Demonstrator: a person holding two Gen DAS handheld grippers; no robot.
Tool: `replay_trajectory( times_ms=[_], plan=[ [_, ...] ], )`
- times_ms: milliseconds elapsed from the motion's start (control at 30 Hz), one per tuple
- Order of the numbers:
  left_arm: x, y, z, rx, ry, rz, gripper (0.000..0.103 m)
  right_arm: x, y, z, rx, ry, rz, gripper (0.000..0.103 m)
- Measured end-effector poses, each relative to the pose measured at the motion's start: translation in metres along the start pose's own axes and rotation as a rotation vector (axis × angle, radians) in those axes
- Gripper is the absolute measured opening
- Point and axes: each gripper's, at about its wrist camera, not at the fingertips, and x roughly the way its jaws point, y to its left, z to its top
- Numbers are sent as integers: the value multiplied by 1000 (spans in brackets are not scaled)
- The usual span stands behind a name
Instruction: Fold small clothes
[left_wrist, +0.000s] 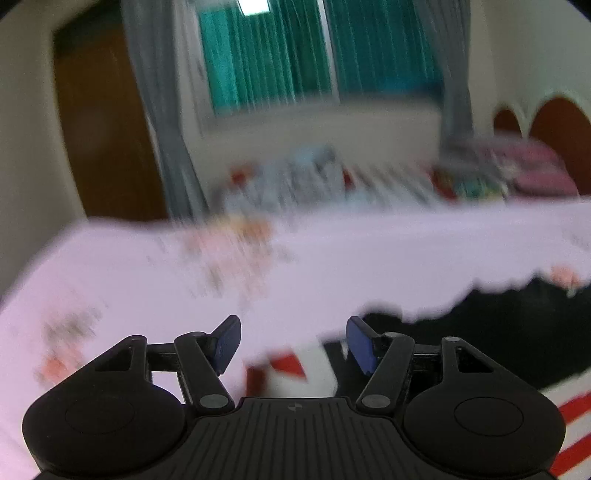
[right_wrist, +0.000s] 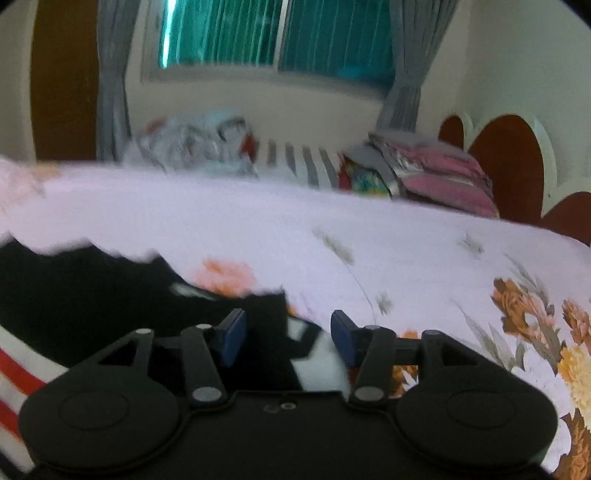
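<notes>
Bedroom with a flowered bed and a curtained window

A bed sheet (right_wrist: 369, 236), pale lilac with orange and brown flowers, fills the middle of both frames. Upper centre, a window (right_wrist: 280, 33) shows teal blinds, with grey curtains (right_wrist: 406, 74) tied back at either side. At far left stands a brown wooden door (left_wrist: 99, 129). Cream walls (left_wrist: 524, 55) surround it, and a scalloped red-brown headboard (right_wrist: 509, 162) sits at right. Blurred piles of bedding (right_wrist: 436, 166) line the far edge.

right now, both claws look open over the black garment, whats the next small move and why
Probably lower both claws back to the black garment and regrip its near edge. The left claw and right claw stand open with nothing pinched, and the garment lies on the floral sheet.
</notes>
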Motion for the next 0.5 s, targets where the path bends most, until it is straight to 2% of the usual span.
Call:
replay_trajectory(
  times_ms=[67,133,233,267,333,367,433,467,500],
  plan=[
    [-15,-19,5,8,-11,-137,62,-3,20,3,-41,15,107,43],
    [-20,-54,4,104,25,-243,62,4,44,4,-60,69,215,42],
    [-19,-92,-3,174,107,-401,62,16,75,-2,-103,134,286,42],
    [-16,-97,-6,189,131,-416,62,21,83,-6,-131,158,279,40],
    [-6,-99,-15,217,185,-407,62,27,86,-13,-179,175,192,45],
    [-1,-92,-20,210,187,-369,62,28,79,-15,-169,163,149,46],
    [6,-63,-28,164,176,-248,62,30,52,-15,-92,163,34,46],
    [9,-44,-32,106,177,-219,62,31,36,-17,-47,169,-8,46],
    [11,-26,-35,59,173,-206,62,31,20,-20,-6,171,-1,46]
  ],
)
